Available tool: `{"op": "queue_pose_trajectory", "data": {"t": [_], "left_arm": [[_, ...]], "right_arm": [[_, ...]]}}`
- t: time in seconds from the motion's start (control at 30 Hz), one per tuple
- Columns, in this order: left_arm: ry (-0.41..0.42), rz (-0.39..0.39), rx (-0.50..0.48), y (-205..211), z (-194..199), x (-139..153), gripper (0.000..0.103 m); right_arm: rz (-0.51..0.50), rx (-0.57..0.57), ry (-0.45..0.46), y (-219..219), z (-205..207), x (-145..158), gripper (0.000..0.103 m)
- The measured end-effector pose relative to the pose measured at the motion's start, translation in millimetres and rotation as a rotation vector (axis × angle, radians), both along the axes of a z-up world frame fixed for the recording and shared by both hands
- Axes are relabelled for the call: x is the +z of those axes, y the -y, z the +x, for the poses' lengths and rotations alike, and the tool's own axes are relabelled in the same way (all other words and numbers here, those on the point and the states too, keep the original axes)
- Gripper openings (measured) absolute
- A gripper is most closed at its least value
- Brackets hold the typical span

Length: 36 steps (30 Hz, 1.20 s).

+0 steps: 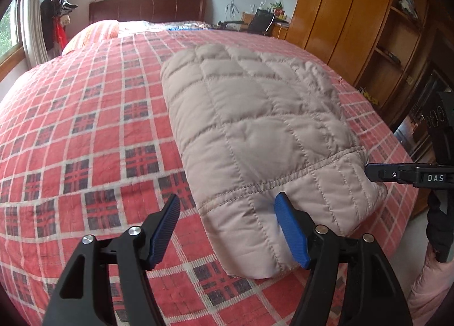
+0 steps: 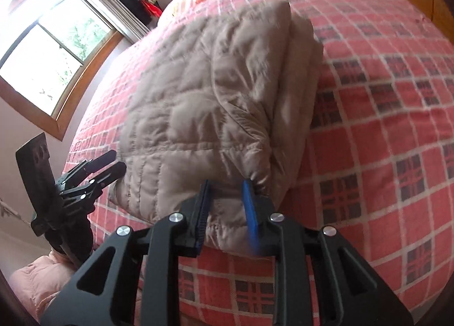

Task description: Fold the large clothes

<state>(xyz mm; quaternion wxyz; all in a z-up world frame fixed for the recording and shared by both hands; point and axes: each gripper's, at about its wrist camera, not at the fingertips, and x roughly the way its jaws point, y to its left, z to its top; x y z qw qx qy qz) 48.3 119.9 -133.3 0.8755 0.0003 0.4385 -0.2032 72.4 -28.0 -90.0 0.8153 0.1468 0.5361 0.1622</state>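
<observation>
A beige quilted jacket (image 1: 255,127) lies folded into a thick oblong on the red plaid bedspread (image 1: 85,127). My left gripper (image 1: 228,212) is open over the jacket's near-left hem corner; its right pad rests on the fabric and its left pad hangs over the bedspread. From the right, my right gripper (image 1: 369,172) meets the hem's right corner. In the right wrist view the right gripper (image 2: 227,198) is narrowed onto the jacket's (image 2: 198,84) puckered hem edge, with fabric between its pads. The left gripper (image 2: 117,162) shows at the jacket's left side.
The bed fills both views, with a pillow (image 1: 93,33) and dark headboard (image 1: 147,8) at the far end. Wooden wardrobes and shelves (image 1: 354,27) stand at the right, windows (image 2: 51,50) at the left. A gloved hand and pink sleeve (image 1: 428,283) are at the bed's near edge.
</observation>
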Motion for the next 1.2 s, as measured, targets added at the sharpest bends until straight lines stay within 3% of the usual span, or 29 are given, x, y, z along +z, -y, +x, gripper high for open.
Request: {"op": "queue_pose_trajectory", "data": {"t": [0.3, 0.53, 0.63, 0.73, 0.9, 1.07, 1.2], "left_arm": [[-0.027, -0.009, 0.013, -3, 4, -25, 0.077], [-0.031, -0.022, 0.032, -4, 4, -24, 0.078], [-0.017, -0.013, 0.034, -4, -1, -17, 0.077], [0.000, -0.011, 0.029, -4, -3, -7, 0.077], [0.001, -0.033, 0.030, -9, 3, 4, 0.077], [-0.048, -0.115, 0.062, -28, 27, 10, 0.081], [-0.138, -0.216, 0.093, -49, 58, 2, 0.084]], "right_arm": [[-0.003, 0.004, -0.020, -6, 8, -37, 0.016], [0.012, -0.007, -0.017, -4, 7, -38, 0.016], [0.019, -0.007, 0.008, 3, -3, -26, 0.021], [0.018, 0.003, 0.061, 2, -10, -7, 0.034], [-0.010, -0.027, 0.151, 9, -10, 22, 0.068], [0.005, -0.054, 0.163, 24, 10, 29, 0.083], [0.077, -0.058, 0.119, 45, 32, 17, 0.086]]}}
